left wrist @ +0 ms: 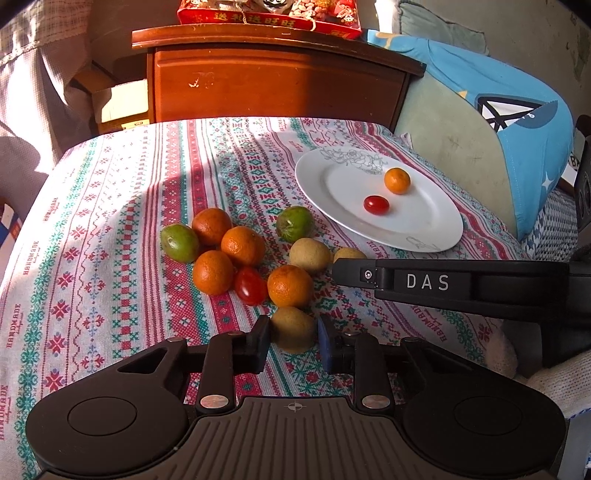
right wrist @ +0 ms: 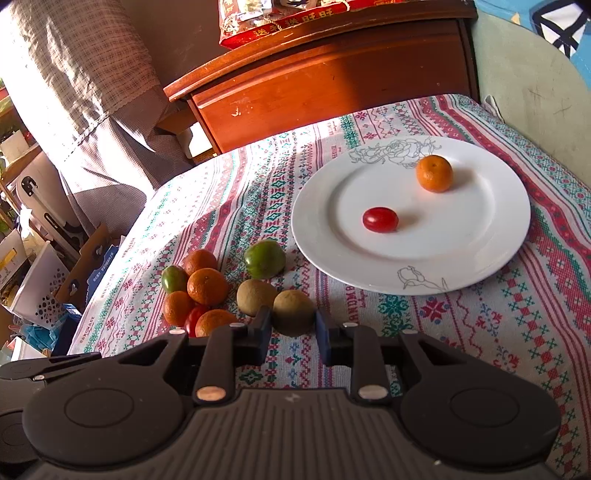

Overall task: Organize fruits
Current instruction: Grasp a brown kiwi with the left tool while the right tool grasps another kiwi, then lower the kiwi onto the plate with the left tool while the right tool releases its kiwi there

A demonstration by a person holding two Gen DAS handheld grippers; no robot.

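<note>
A white plate (left wrist: 424,232) (right wrist: 480,258) on the patterned cloth holds a small orange (left wrist: 397,180) (right wrist: 434,173) and a cherry tomato (left wrist: 376,205) (right wrist: 380,219). Left of the plate lies a pile of several oranges (left wrist: 242,246) (right wrist: 207,286), green fruits (left wrist: 294,223) (right wrist: 265,259), a tomato (left wrist: 251,285) and tan fruits (left wrist: 309,254) (right wrist: 256,297). My left gripper (left wrist: 293,338) is shut on a tan fruit (left wrist: 293,334). My right gripper (right wrist: 293,328) is shut on another tan fruit (right wrist: 293,312); its side shows in the left wrist view (left wrist: 424,282).
A wooden cabinet (left wrist: 273,81) (right wrist: 332,81) with a red box (left wrist: 266,16) stands behind the table. A blue-and-green cushion (left wrist: 480,122) lies at the right. A curtain (right wrist: 85,92) and boxes stand at the left, past the table edge.
</note>
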